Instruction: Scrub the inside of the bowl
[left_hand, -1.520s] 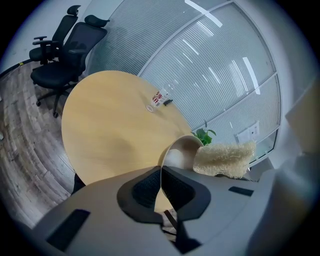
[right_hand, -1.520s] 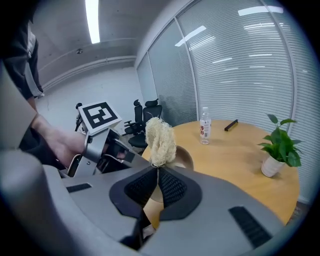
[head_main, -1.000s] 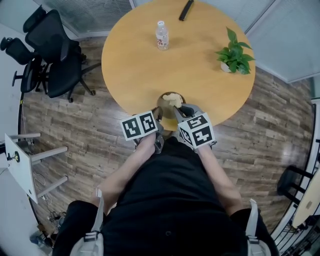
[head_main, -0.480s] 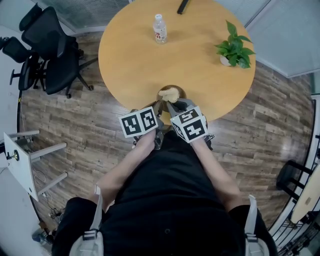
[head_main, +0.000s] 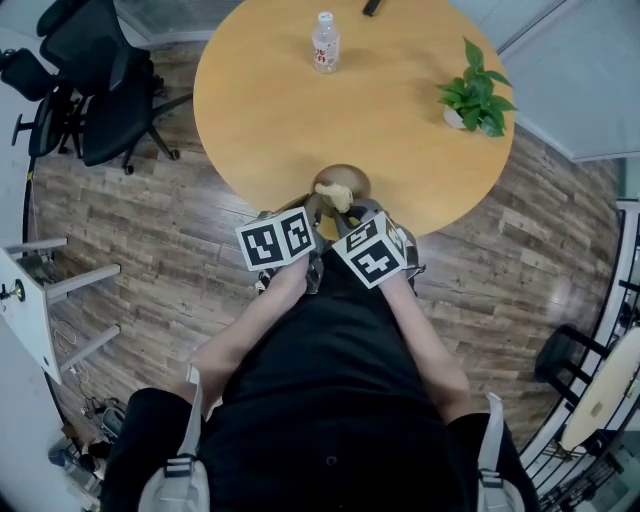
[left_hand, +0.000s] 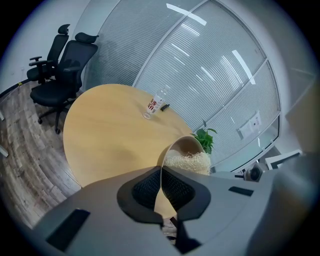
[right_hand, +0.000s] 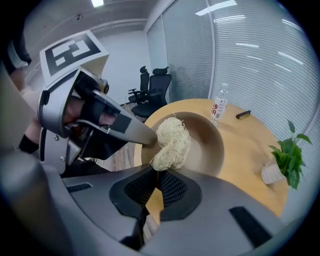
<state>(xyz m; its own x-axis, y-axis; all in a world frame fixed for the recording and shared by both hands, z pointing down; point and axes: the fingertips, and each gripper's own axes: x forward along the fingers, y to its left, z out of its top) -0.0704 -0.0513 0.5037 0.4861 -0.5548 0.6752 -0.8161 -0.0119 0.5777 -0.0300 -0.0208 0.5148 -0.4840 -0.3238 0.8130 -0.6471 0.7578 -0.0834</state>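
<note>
The tan bowl (right_hand: 210, 145) sits at the near edge of a round wooden table (head_main: 280, 110), tilted with its opening toward the right gripper (right_hand: 159, 175). A pale, stringy scrubber (right_hand: 172, 140) lies against its inner wall. The right gripper's jaws are closed tight on the scrubber's lower end. The left gripper (left_hand: 161, 172) pinches the bowl's thin rim between its pads, and its nose crosses in front of the rim in the right gripper view.

Farther across the table stand one clear bottle (head_main: 324, 42), one small potted plant (head_main: 476, 95) and one slim dark object (head_main: 372, 6), all well apart from the bowl. Two black office chairs (head_main: 95, 75) stand on the wood-plank floor (head_main: 170, 250). Glass walls with blinds (left_hand: 200, 65) enclose the room.
</note>
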